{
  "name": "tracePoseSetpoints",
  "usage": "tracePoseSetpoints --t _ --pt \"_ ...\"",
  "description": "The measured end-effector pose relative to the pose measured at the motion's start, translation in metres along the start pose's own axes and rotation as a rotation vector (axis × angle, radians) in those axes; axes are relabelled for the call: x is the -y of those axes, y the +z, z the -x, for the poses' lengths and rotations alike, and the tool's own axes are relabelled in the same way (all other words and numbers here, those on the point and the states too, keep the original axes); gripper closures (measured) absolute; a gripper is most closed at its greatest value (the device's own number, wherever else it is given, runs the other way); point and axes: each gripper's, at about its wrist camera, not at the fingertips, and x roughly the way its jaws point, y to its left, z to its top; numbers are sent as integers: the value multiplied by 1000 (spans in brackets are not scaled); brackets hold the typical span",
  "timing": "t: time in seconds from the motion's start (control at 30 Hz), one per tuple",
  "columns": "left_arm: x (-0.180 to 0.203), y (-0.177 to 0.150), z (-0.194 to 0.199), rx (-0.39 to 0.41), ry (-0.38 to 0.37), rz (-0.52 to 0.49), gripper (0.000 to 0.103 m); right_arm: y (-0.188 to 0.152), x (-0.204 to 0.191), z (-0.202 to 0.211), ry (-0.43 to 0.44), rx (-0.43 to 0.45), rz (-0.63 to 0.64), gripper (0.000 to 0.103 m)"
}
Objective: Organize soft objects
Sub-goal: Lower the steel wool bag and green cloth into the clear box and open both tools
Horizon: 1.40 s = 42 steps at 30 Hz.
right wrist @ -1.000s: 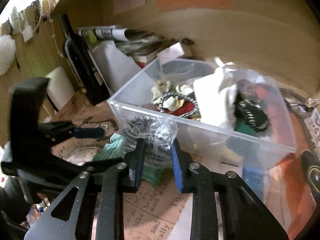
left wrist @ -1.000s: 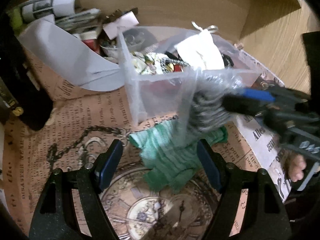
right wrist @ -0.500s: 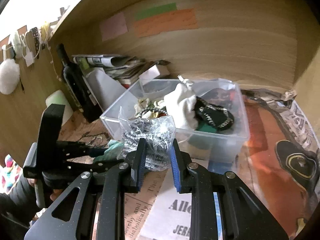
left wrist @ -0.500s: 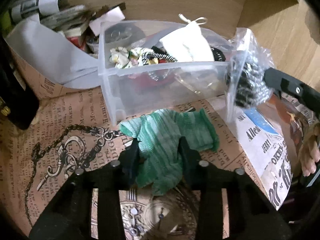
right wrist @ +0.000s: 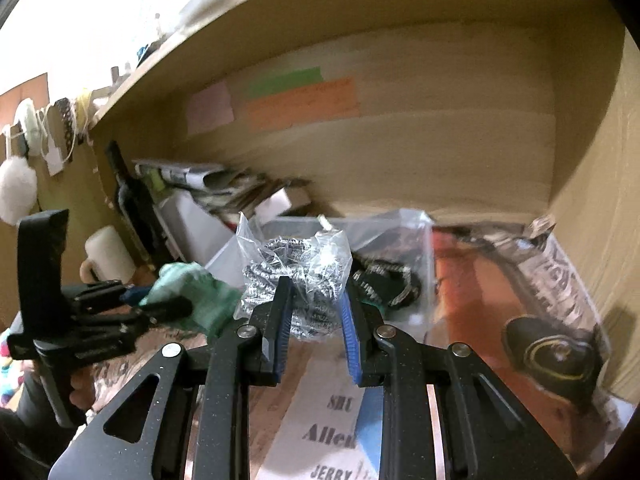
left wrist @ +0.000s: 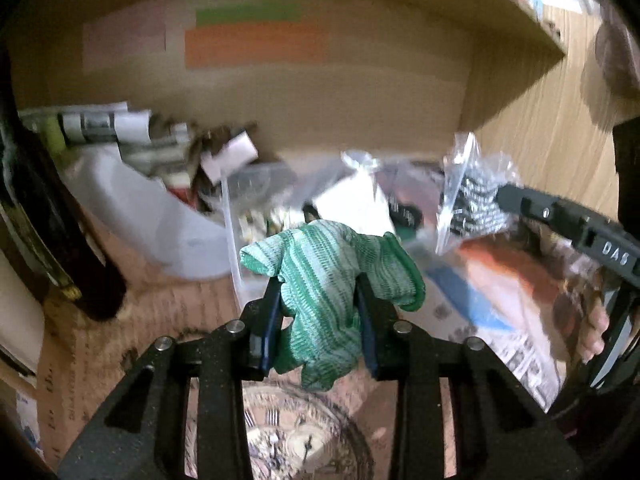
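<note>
Two soft things are now off the tabletop, both held up in front of the clear plastic bin (right wrist: pixel 424 240). The green knitted cloth (left wrist: pixel 324 280), which half a second ago still lay on the printed paper before the bin with the left gripper (left wrist: pixel 318 316) closing round it, hangs lifted at about the height of the bin's front wall; the bagged grey scrubber (right wrist: pixel 298 276), already raised then, sits higher and closer above the bin's near corner. I judge both are on their way to being dropped in.

The left gripper is closed to a narrow gap, its blue pads pinching the cloth's middle. The cloth's long axis runs roughly up and away from the gripper, toward the bin, with one lobe flopping left, another right, and its tail drooping below the jaws.

The right gripper (right wrist: pixel 316 308) is likewise nearly closed on the scrubber's plastic bag, whose loose crinkled top points upward toward the bin. Both views are blurred by motion.
</note>
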Motion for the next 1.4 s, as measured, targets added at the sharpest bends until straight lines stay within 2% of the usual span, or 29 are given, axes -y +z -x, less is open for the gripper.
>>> tracePoseSetpoints --t 0.17,0.27,0.67,0.9,1.0,1.1,1.23,1.4 --pt "1 23 -1 63 12 1 69 9 6 -3 -47 25 9 82" --pt "4 32 -6 70 20 -5 69 11 10 -11 -80 19 19 82" --pt "3 33 -73 -55 31 -18 69 -1 27 -65 -116 -128 24 82" --pt "0 29 -95 -96 37 -24 69 -8 30 -81 -116 -183 36 81" --pt "-2 29 -100 -108 33 -24 62 -10 29 -83 -123 -188 39 79" --pt "-2 29 -100 -110 36 -20 48 -9 28 -84 -130 -189 43 73" --pt "-4 30 -93 -85 39 -17 47 -7 26 -80 -144 -170 49 53" --pt "-2 33 -72 -21 60 -24 43 1 21 -62 -144 -116 51 51"
